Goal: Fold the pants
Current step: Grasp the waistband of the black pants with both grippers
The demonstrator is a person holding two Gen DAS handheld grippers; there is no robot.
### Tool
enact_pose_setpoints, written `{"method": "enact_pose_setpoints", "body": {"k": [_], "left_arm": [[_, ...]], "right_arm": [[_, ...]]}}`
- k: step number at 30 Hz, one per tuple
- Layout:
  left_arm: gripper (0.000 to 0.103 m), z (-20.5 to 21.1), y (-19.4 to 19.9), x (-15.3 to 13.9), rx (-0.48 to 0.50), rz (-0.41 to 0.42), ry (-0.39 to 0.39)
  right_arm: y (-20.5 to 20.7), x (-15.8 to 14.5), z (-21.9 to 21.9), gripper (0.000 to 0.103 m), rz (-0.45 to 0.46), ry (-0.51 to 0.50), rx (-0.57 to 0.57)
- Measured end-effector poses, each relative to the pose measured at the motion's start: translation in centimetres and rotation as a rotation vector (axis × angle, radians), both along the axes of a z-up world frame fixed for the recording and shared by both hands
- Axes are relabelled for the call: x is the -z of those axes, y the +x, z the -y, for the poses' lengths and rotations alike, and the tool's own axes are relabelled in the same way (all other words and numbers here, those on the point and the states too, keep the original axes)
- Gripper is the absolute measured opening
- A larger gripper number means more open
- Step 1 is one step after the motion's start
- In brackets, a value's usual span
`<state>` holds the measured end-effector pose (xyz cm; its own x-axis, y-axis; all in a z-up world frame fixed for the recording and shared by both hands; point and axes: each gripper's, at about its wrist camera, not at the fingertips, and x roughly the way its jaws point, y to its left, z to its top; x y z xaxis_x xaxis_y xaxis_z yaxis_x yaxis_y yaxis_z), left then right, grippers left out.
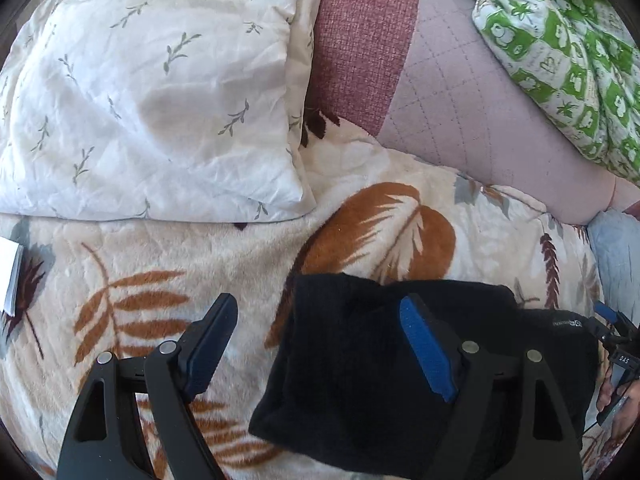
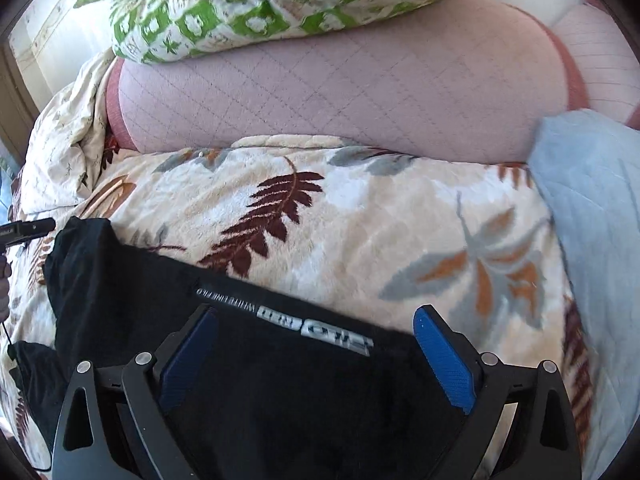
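Observation:
The black pants [image 1: 360, 368] lie folded in a compact bundle on a cream leaf-print blanket [image 1: 160, 264]. My left gripper [image 1: 318, 308] is open over the bundle's left edge, one finger over the blanket, the other over the pants. In the right wrist view the pants [image 2: 140, 300] show a silver printed logo [image 2: 320, 320]. My right gripper [image 2: 314, 316] is open above the pants, holding nothing. The right gripper's tip [image 1: 608, 320] shows at the far right of the left wrist view.
A white leaf-print pillow [image 1: 152, 92] lies at the back left. A pink quilted cushion [image 2: 340, 92] runs along the back, with a green patterned quilt [image 1: 560, 52] on it. A light blue cloth [image 2: 592, 200] lies at the right. A white paper [image 1: 10, 276] lies at the left edge.

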<state>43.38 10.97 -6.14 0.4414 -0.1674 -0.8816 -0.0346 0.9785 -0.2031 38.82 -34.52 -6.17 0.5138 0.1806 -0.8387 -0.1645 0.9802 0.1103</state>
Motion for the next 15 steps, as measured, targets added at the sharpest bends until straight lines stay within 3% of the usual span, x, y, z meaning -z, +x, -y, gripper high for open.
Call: {"method": "enact_pose_setpoints", "body": {"k": [9, 10, 11, 12, 14, 15], "left_arm": [[0.083, 2.0, 2.3, 2.2, 0.064, -0.012, 0.034], [0.073, 2.4, 2.5, 2.2, 0.073, -0.013, 0.039], [0.035, 3.0, 2.5, 2.2, 0.085, -0.013, 0.054], [0.013, 3.5, 2.4, 2.1, 0.095, -0.012, 0.083], [0.012, 4.3, 2.1, 1.9, 0.121, -0.002, 0.095], [0.012, 4.7, 1.8, 1.7, 0.132, 0.013, 0.114]], "right_arm": [[2.5, 3.4, 0.1, 0.100, -0.074, 0.073, -0.083], [2.6, 3.3, 0.1, 0.100, -0.077, 0.078, -0.094], [2.7, 3.3, 0.0, 0.099, -0.081, 0.081, -0.108], [2.7, 3.2, -0.2, 0.096, -0.082, 0.077, -0.123], [2.3, 3.1, -1.0, 0.069, -0.079, 0.043, -0.164], [2.1, 3.0, -1.3, 0.060, -0.081, 0.040, -0.182]]}}
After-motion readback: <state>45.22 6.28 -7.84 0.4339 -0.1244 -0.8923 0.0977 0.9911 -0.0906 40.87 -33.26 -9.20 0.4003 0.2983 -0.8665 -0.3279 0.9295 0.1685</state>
